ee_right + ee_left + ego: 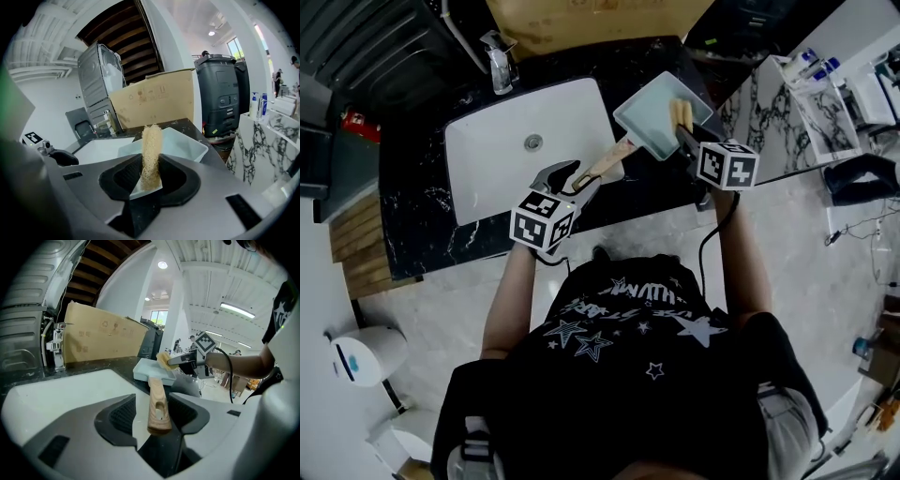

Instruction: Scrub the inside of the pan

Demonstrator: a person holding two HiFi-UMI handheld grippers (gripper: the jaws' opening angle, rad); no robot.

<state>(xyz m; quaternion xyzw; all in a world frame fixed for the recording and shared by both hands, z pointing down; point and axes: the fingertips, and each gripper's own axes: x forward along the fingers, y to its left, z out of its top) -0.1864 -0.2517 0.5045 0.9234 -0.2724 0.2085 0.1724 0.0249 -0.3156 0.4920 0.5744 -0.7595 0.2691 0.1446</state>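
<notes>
Gaping round the handle point(158, 404) of the stiff pan point(661, 114), the left gripper point(572, 180) should clamp there; the right gripper point(150, 176) clenches a soft sponge point(151, 150).

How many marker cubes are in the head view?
2. One cube is on the left gripper, in front of the sink; the other on the right gripper, near the pan. None seems hidden.

- The pan point(656, 120) sits on the counter point(422, 202), right of the sink point(502, 155).
- Its handle point(157, 404) lies between my left gripper point(574, 183)'s jaws.
- The loofah point(680, 112) in my right gripper point(682, 131) stands just inside the pan's right wall.
</notes>
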